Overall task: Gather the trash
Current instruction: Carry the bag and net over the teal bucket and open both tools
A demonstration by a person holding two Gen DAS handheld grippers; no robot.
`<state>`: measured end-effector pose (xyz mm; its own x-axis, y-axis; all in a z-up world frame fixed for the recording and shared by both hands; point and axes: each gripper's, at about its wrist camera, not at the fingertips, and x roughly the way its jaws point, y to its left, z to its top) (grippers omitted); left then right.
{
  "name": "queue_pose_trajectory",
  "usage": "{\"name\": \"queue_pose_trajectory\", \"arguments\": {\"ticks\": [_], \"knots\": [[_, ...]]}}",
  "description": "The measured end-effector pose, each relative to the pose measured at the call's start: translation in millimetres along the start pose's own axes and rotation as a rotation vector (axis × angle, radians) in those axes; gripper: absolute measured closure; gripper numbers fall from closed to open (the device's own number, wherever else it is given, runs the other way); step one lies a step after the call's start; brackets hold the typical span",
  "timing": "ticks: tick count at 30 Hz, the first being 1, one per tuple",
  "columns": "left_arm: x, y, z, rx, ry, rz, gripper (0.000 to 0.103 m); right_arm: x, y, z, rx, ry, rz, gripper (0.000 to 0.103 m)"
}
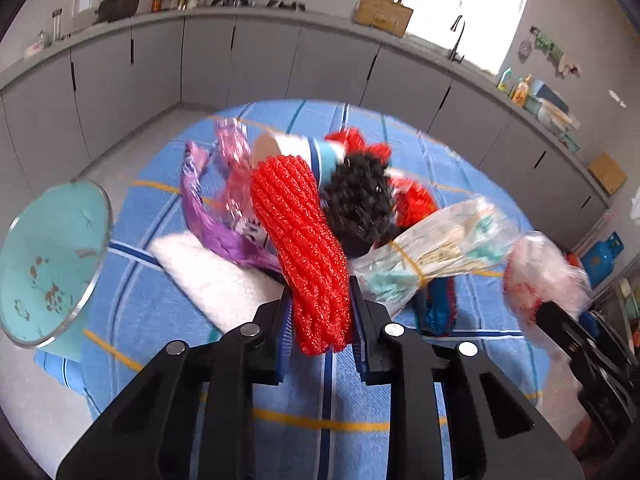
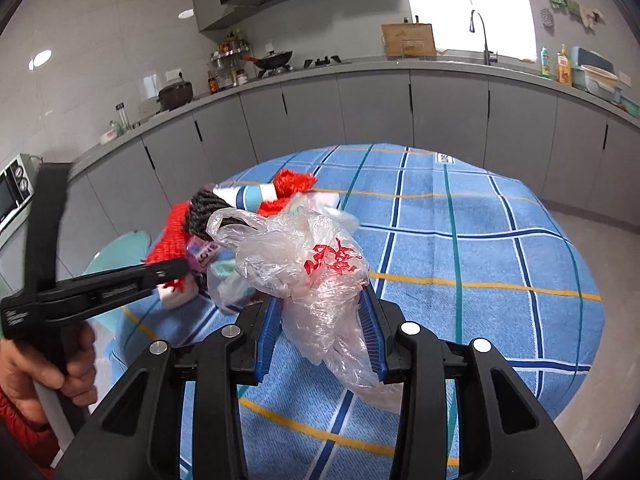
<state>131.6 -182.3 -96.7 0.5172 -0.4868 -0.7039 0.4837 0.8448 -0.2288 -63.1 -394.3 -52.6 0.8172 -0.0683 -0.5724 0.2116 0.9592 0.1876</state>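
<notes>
My left gripper (image 1: 320,300) is shut on a red foam net sleeve (image 1: 304,232) and holds it above the blue checked tablecloth (image 1: 160,304). Behind it lies a trash pile: a black foam net (image 1: 360,200), a purple wrapper (image 1: 208,216), a paper cup (image 1: 296,152), a clear wrapper with yellow bands (image 1: 432,248) and a white foam pad (image 1: 216,280). My right gripper (image 2: 320,304) is shut on a crumpled clear plastic bag with red print (image 2: 312,268); the bag also shows in the left wrist view (image 1: 540,276). The left gripper (image 2: 176,270) shows at the left of the right wrist view.
A teal bin (image 1: 52,264) with a tilted lid stands left of the table; it also shows in the right wrist view (image 2: 116,252). Grey kitchen cabinets (image 2: 360,112) and a counter run behind. A blue gas cylinder (image 1: 604,256) stands at the right.
</notes>
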Motion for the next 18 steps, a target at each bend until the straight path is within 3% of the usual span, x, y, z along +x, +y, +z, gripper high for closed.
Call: {"name": "queue_pose_trajectory", "arguments": {"ticks": [7,12,18], "knots": [[-54,12,-4,0.019,-0.102,-0.009,0.078,-13,11,10,0.012,-0.058,-0.011,0.064],[-84,41,-7,0.004,-0.159,0.101,0.078,-13,33,20,-0.003,-0.072,0.027,0.064],[-108,89,-6,-0.085,-0.192,0.188,0.078,0,82,34,-0.053,-0.070,0.109,0.064]]}}
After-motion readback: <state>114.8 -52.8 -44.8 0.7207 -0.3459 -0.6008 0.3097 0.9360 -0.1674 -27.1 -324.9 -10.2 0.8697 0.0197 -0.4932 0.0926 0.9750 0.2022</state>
